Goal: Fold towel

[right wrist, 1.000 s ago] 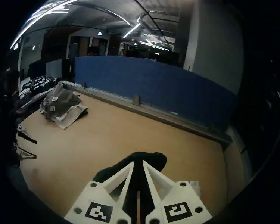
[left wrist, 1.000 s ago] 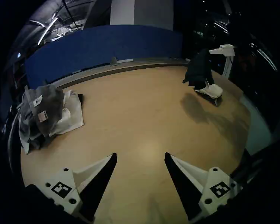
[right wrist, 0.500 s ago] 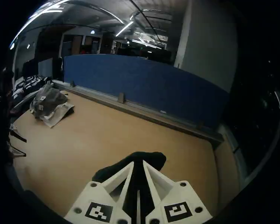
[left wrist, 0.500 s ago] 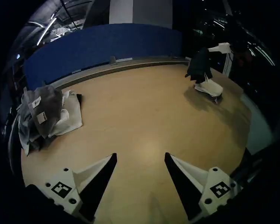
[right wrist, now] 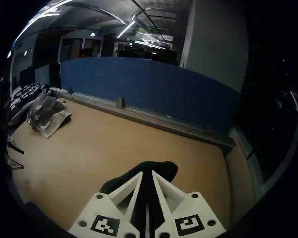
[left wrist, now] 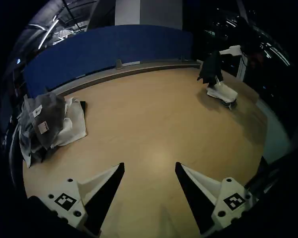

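Note:
A dark towel [right wrist: 147, 174] hangs bunched from my right gripper [right wrist: 147, 174], whose fingers are shut on it above the wooden table [right wrist: 101, 142]. In the left gripper view the same dark towel [left wrist: 210, 70] dangles far off at the right, under the white right gripper [left wrist: 232, 50], above a folded white cloth [left wrist: 222, 92]. My left gripper [left wrist: 149, 168] stands open low over the near table [left wrist: 157, 119], nothing between its fingers.
A heap of grey and white towels [left wrist: 49, 123] lies at the table's left edge, seen also as the heap [right wrist: 45, 113] in the right gripper view. A blue partition [left wrist: 105, 49] with a grey rail runs along the far side. The table's right edge drops off beyond the white cloth.
The right gripper has carried the dark towel slightly farther away and to the right, so the heap of towels has drifted left in its view. The left gripper has stayed put and open.

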A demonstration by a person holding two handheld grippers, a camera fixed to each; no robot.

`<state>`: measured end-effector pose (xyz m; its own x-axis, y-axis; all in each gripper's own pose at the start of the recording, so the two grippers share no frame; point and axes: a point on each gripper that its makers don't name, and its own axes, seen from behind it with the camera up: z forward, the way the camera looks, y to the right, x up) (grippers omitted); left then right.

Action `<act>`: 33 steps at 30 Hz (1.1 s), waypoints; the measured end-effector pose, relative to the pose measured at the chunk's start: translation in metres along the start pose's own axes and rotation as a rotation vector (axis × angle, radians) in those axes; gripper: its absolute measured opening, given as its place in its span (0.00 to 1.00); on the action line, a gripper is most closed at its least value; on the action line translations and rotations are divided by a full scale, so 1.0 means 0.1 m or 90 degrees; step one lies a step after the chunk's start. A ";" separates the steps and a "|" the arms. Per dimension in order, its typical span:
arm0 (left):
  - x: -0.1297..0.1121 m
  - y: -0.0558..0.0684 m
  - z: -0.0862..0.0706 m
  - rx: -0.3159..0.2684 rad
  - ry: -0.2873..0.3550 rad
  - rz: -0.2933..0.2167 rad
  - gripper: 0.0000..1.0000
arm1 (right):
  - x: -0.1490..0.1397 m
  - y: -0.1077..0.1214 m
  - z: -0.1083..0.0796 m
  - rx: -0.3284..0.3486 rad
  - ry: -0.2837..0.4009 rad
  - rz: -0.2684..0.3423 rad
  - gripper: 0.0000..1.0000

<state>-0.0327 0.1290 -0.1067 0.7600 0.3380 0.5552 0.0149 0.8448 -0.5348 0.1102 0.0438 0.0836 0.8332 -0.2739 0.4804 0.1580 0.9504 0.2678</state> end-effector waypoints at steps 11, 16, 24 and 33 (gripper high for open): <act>0.02 0.00 0.01 0.002 0.000 -0.004 0.95 | -0.13 0.04 0.08 -0.002 -0.013 0.005 0.01; 0.02 -0.01 0.02 0.004 0.000 -0.003 0.95 | -0.29 0.11 0.04 -0.010 -0.026 0.017 0.01; 0.04 -0.02 0.02 0.006 0.000 -0.004 0.95 | -0.57 0.28 -0.07 -0.035 -0.042 0.055 0.01; 0.05 -0.02 0.02 0.005 0.002 -0.002 0.95 | -1.02 0.47 -0.25 -0.075 -0.065 0.111 0.01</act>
<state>-0.0298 0.1302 -0.1018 0.7619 0.3335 0.5552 0.0125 0.8495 -0.5275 0.0456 0.1203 0.0268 0.7966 -0.1121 0.5940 0.0823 0.9936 0.0771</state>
